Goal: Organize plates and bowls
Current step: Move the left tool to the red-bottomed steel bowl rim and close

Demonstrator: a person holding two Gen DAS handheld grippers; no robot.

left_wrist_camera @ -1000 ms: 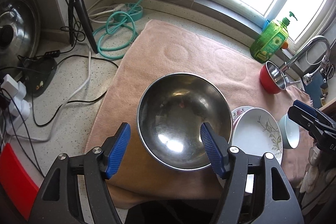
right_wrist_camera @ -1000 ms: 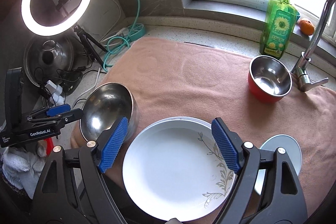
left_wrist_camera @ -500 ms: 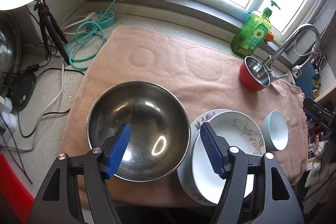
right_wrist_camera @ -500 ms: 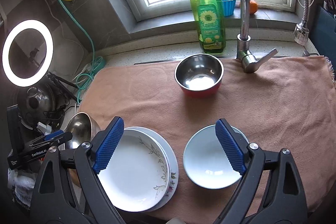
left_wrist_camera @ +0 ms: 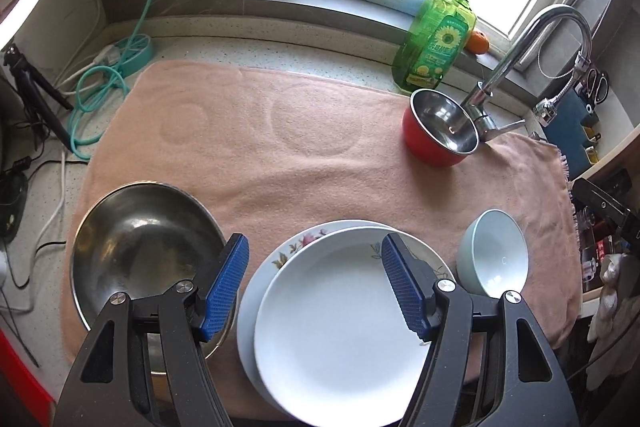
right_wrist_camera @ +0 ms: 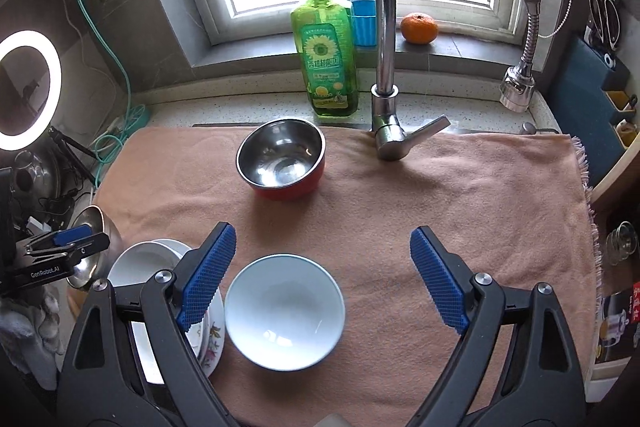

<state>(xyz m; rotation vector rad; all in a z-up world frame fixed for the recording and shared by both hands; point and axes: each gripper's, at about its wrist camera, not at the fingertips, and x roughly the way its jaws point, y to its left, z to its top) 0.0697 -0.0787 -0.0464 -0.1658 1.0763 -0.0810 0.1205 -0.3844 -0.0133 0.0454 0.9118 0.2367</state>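
Observation:
My left gripper [left_wrist_camera: 314, 259] hangs open above a white plate [left_wrist_camera: 340, 327], which lies on a floral plate [left_wrist_camera: 280, 263]; nothing is between its fingers. A large steel bowl [left_wrist_camera: 140, 247] sits to its left, a pale blue bowl [left_wrist_camera: 494, 259] to the right of the plates. My right gripper [right_wrist_camera: 322, 247] is wide open over the towel, just beyond the pale blue bowl [right_wrist_camera: 284, 311], holding nothing. A red bowl with a steel inside [right_wrist_camera: 282, 159] stands farther back near the tap. The plates [right_wrist_camera: 140, 263] and the left gripper [right_wrist_camera: 68, 247] show at the left of the right wrist view.
A peach towel [right_wrist_camera: 460, 195] covers the counter. A tap [right_wrist_camera: 386, 75], a green soap bottle [right_wrist_camera: 328, 59] and an orange [right_wrist_camera: 418, 27] stand at the back. A ring light [right_wrist_camera: 28, 87], cables [left_wrist_camera: 100, 87] and a tripod lie to the left.
Both grippers have swung to the right: the left from over the steel bowl to over the plates, the right from the plates to beside the pale blue bowl. The right jaws stand a little wider.

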